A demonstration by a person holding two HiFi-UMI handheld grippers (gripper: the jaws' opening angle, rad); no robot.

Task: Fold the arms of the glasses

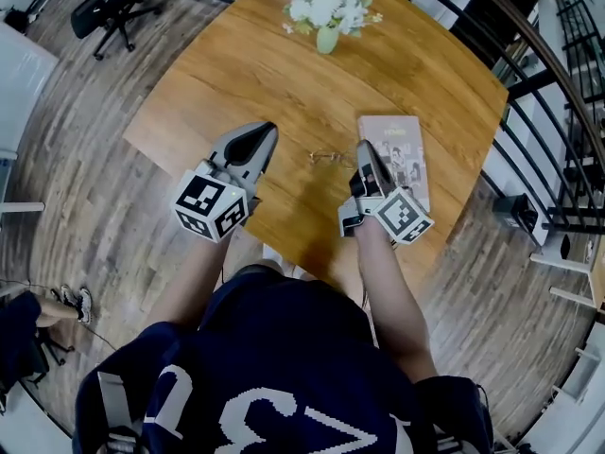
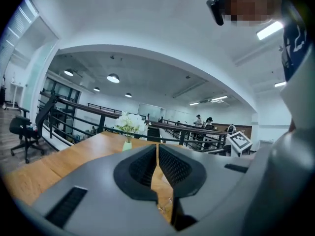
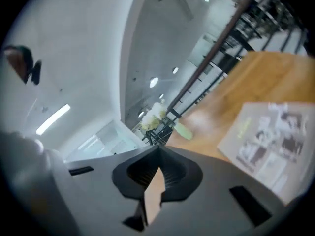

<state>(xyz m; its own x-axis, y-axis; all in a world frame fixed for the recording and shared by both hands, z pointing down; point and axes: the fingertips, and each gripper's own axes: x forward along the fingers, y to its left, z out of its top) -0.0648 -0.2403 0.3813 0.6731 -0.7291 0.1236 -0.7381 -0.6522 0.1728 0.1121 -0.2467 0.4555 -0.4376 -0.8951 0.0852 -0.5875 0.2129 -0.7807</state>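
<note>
both claws closed and empty, glasses lying between them

the glasses [image 1: 330,157] lie on the wooden table [image 1: 236,74], in the gap between the two grippers and touching neither. they sit just left of the book [image 1: 405,149], near its left edge. in the head view they are too small to tell how their arms stand.

the left gripper [image 1: 269,130] hangs over the near part of the table, to the left of the glasses, with its nose aimed toward the far side. in the left gripper view its jaws are pressed together at the tips, and only bare table shows through the slit below them. it has hold of nothing.

the right gripper [image 1: 363,149] hangs by the book's left edge, to the right of the glasses. in the right gripper view its jaws also meet at the tips with nothing caught between them. that view is tilted, so table and book slant across it.

a vase of white flowers [image 1: 326,12] stands at the far end of the table, well apart from the glasses. an office chair [image 1: 112,8] stands on the plank floor beyond the table's left corner, and a black railing [image 1: 529,74] runs past its right side.
</note>
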